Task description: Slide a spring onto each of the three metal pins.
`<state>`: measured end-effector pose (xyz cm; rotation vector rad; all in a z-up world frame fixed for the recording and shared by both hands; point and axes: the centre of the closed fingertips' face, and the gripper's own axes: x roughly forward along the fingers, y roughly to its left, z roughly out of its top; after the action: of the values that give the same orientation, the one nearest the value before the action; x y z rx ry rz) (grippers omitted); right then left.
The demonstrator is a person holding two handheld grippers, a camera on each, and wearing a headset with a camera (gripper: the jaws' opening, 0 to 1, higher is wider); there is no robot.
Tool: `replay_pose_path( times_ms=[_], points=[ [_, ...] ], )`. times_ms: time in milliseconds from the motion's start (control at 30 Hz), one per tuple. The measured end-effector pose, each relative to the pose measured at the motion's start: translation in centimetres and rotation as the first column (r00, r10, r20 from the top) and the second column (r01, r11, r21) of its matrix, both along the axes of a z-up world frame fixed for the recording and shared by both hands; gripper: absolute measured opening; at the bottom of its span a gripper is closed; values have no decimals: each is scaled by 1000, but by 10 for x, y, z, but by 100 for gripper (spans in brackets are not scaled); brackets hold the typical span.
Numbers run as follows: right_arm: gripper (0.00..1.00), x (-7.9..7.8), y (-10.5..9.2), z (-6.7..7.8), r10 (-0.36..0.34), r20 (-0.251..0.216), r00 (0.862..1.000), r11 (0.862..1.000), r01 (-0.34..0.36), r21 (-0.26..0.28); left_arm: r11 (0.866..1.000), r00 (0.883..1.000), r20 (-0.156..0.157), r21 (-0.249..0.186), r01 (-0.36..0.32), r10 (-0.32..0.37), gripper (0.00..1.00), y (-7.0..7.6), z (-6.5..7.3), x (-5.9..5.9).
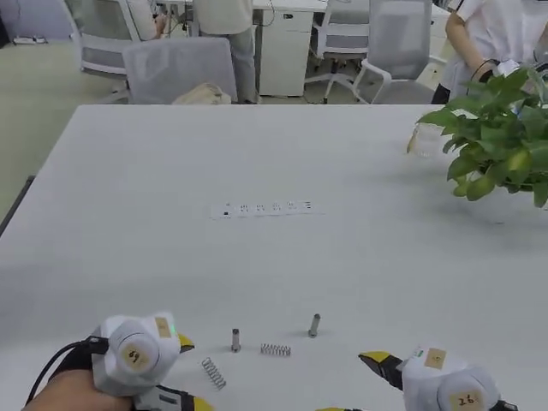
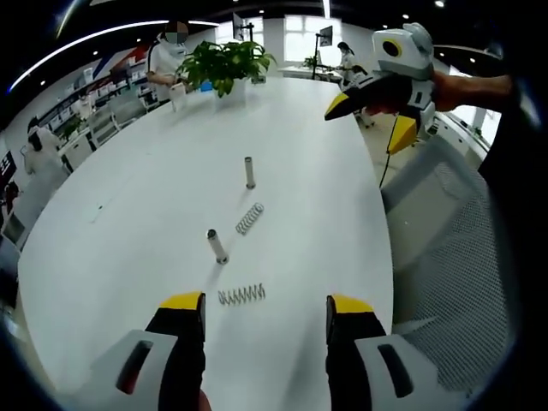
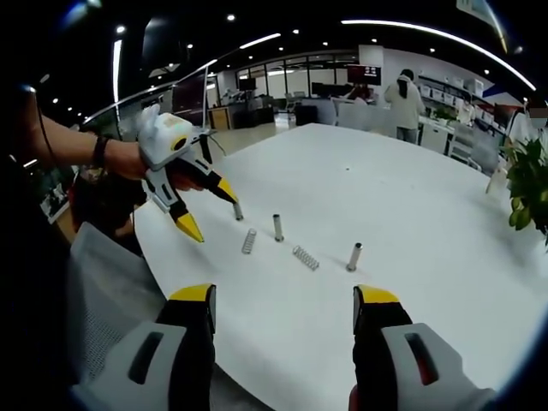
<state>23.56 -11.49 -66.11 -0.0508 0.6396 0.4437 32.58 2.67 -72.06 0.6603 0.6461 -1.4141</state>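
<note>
1. Both sets of jaws stood wide and empty: the left gripper (image 2: 265,301) and right gripper (image 3: 284,294) flanked the upright pin (image 1: 235,340), presumably ready to pick.
2. A spring (image 1: 276,349) lay just beside that pin and a second spring (image 1: 213,372) lay near it, both unthreaded.

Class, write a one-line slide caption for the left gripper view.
Open left tool faces two upright pins and two loose springs lying on a white table.

A white table (image 1: 257,145) is standing in an open office. A leafy plant (image 1: 501,141) is sitting at its far right, grey chairs (image 1: 180,68) are standing beyond it, and ceiling lights (image 3: 231,17) are glowing above it.
</note>
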Motion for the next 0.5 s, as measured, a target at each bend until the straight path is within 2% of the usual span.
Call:
replay_pose_path(
  times_ms=[100,200,500],
  points=[
    [63,-1,-1,1,-4,0,1000,1000,4,0,1000,1000,-8,6,7,-7,50,-5,-6,2],
    [63,-2,-3,0,-12,-4,1000,1000,12,5,1000,999,-43,-3,-11,11,47,-12,-14,5],
    [62,-7,-6,-4,-22,-18,1000,1000,22,2,1000,998,-62,25,14,-12,46,-24,-34,7]
  ],
)
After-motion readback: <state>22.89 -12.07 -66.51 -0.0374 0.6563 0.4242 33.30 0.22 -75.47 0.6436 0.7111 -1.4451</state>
